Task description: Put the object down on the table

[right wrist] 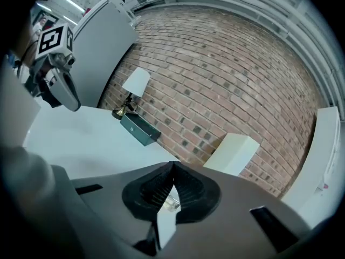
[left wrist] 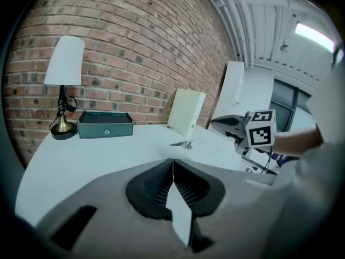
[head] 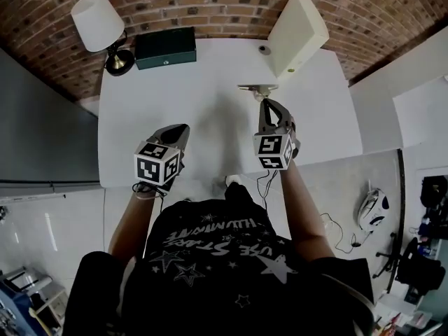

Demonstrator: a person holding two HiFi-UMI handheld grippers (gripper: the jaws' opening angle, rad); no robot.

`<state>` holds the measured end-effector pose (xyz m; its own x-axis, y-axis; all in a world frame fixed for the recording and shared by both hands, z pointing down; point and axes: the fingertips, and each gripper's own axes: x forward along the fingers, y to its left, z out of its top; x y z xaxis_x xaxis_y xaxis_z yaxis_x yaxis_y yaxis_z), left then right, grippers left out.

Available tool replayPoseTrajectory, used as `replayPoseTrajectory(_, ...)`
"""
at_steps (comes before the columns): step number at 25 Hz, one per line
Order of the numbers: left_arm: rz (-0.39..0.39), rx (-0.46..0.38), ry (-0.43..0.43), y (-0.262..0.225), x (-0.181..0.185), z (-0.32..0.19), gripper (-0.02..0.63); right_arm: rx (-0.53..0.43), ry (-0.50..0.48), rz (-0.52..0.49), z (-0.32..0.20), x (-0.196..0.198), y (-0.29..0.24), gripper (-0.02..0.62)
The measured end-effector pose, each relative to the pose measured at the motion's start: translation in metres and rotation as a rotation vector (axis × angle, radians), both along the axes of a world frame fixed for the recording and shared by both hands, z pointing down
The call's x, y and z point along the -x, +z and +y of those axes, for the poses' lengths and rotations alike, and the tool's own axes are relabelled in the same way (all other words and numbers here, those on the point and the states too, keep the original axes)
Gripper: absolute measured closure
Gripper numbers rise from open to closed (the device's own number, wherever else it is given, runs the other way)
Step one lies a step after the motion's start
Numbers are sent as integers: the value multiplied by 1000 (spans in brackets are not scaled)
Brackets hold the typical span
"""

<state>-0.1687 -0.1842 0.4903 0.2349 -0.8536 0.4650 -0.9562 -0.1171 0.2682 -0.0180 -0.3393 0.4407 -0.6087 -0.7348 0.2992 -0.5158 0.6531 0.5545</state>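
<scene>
A small silvery metal object (head: pixel 255 88) lies flat on the white table (head: pixel 140 117), and it also shows in the left gripper view (left wrist: pixel 183 144). My right gripper (head: pixel 266 102) hovers just short of it, above the table, jaws shut with nothing held. A glint of the metal object (right wrist: pixel 171 202) shows through the gap under those jaws (right wrist: pixel 172 163). My left gripper (head: pixel 183 129) hangs over the table's near left part, jaws shut (left wrist: pixel 172 161) and empty. Each gripper sees the other: the right gripper (left wrist: pixel 213 121) and the left gripper (right wrist: pixel 74 106).
At the table's back stand a white-shaded lamp (head: pixel 98 23), a dark green box (head: pixel 165 47) and a tilted cream box (head: pixel 297 30), with a small round knob (head: pixel 264 49) beside it. A brick wall runs behind. Cables and gear lie on the floor at right.
</scene>
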Motion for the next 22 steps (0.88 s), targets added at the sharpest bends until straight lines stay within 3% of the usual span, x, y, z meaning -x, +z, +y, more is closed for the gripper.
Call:
replayPoseTrajectory(9,15,6,142,6,15,49,586,54,189,-79,78,-3,-5,594)
replayPoseTrajectory(15,36,40,249,24,2,76,586,103,263,-81,133,-21,10,594)
replayPoseTrajectory(22,65,52,308,33,-20,87,586,149,336,-70,164,-49,21,594)
